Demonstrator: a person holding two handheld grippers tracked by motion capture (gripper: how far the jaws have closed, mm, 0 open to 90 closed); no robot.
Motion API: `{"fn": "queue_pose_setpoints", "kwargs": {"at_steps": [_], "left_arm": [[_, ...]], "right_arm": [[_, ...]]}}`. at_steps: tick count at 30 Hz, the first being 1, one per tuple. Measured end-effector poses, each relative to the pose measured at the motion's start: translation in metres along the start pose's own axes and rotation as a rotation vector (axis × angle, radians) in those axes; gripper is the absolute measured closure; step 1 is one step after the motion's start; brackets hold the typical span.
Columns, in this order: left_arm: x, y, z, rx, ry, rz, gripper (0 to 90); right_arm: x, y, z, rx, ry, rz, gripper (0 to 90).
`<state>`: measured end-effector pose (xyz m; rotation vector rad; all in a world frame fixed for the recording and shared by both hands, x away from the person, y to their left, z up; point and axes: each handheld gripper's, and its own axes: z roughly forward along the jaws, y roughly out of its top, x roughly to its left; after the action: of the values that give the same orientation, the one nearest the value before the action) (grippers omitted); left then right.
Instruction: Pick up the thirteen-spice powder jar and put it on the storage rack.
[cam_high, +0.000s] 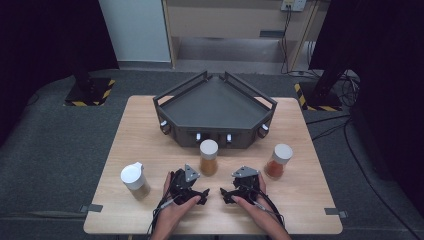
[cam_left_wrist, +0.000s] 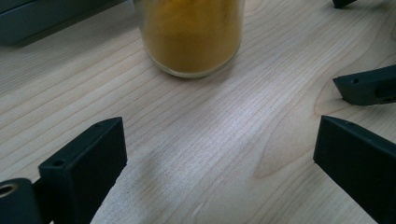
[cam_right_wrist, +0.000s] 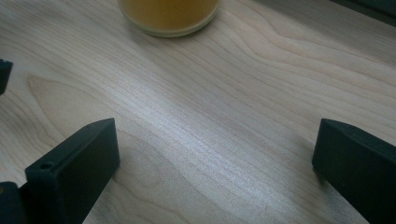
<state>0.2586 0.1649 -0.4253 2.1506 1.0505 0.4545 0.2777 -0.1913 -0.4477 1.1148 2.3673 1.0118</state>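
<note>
Two grippers rest low on the table (cam_high: 150, 125) in front of three spice jars, the left gripper (cam_high: 196, 197) and right gripper (cam_high: 229, 195) facing each other just short of the middle jar (cam_high: 208, 157), which stands upright near the front wall of the dark tray (cam_high: 215, 107). The chief risk, judged from this position, is a toppled jar: the glass is tall and narrow under a white cap, and a jaw that comes in low or off-centre could push it over or skid it into the tray rather than grip it. With both grippers aimed at the same jar, their tips could also knock together on the way in. The left jar (cam_high: 135, 180) and right jar (cam_high: 278, 161) stand well apart at either side, out of the likely path. In the left gripper view the jaws are spread wide with bare wood between them, and the yellow jar (cam_left_wrist: 191, 37) sits ahead, untouched. In the right gripper view the jaws are equally wide, gripping nothing, the jar's base (cam_right_wrist: 169, 16) ahead at the top edge.
</note>
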Motion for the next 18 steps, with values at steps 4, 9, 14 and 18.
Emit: {"fn": "queue_pose_setpoints", "kwargs": {"at_steps": [4, 9, 14, 18], "left_arm": [[0.000, 0.001, -0.005, -0.009, 0.002, 0.003, 2.0], [0.000, 0.004, -0.010, -0.014, 0.003, 0.003, 2.0], [-0.001, 0.005, -0.015, -0.026, 0.008, 0.004, 2.1], [0.000, 0.007, -0.021, -0.034, 0.010, 0.005, 2.2]], "right_arm": [[0.000, 0.000, 0.000, 0.000, 0.000, 0.000, 0.7], [0.000, 0.000, 0.000, 0.000, -0.001, 0.000, 0.6], [0.000, 0.000, 0.000, 0.000, -0.001, 0.000, 0.7], [0.000, 0.000, 0.000, 0.000, 0.000, 0.000, 0.7]]}}
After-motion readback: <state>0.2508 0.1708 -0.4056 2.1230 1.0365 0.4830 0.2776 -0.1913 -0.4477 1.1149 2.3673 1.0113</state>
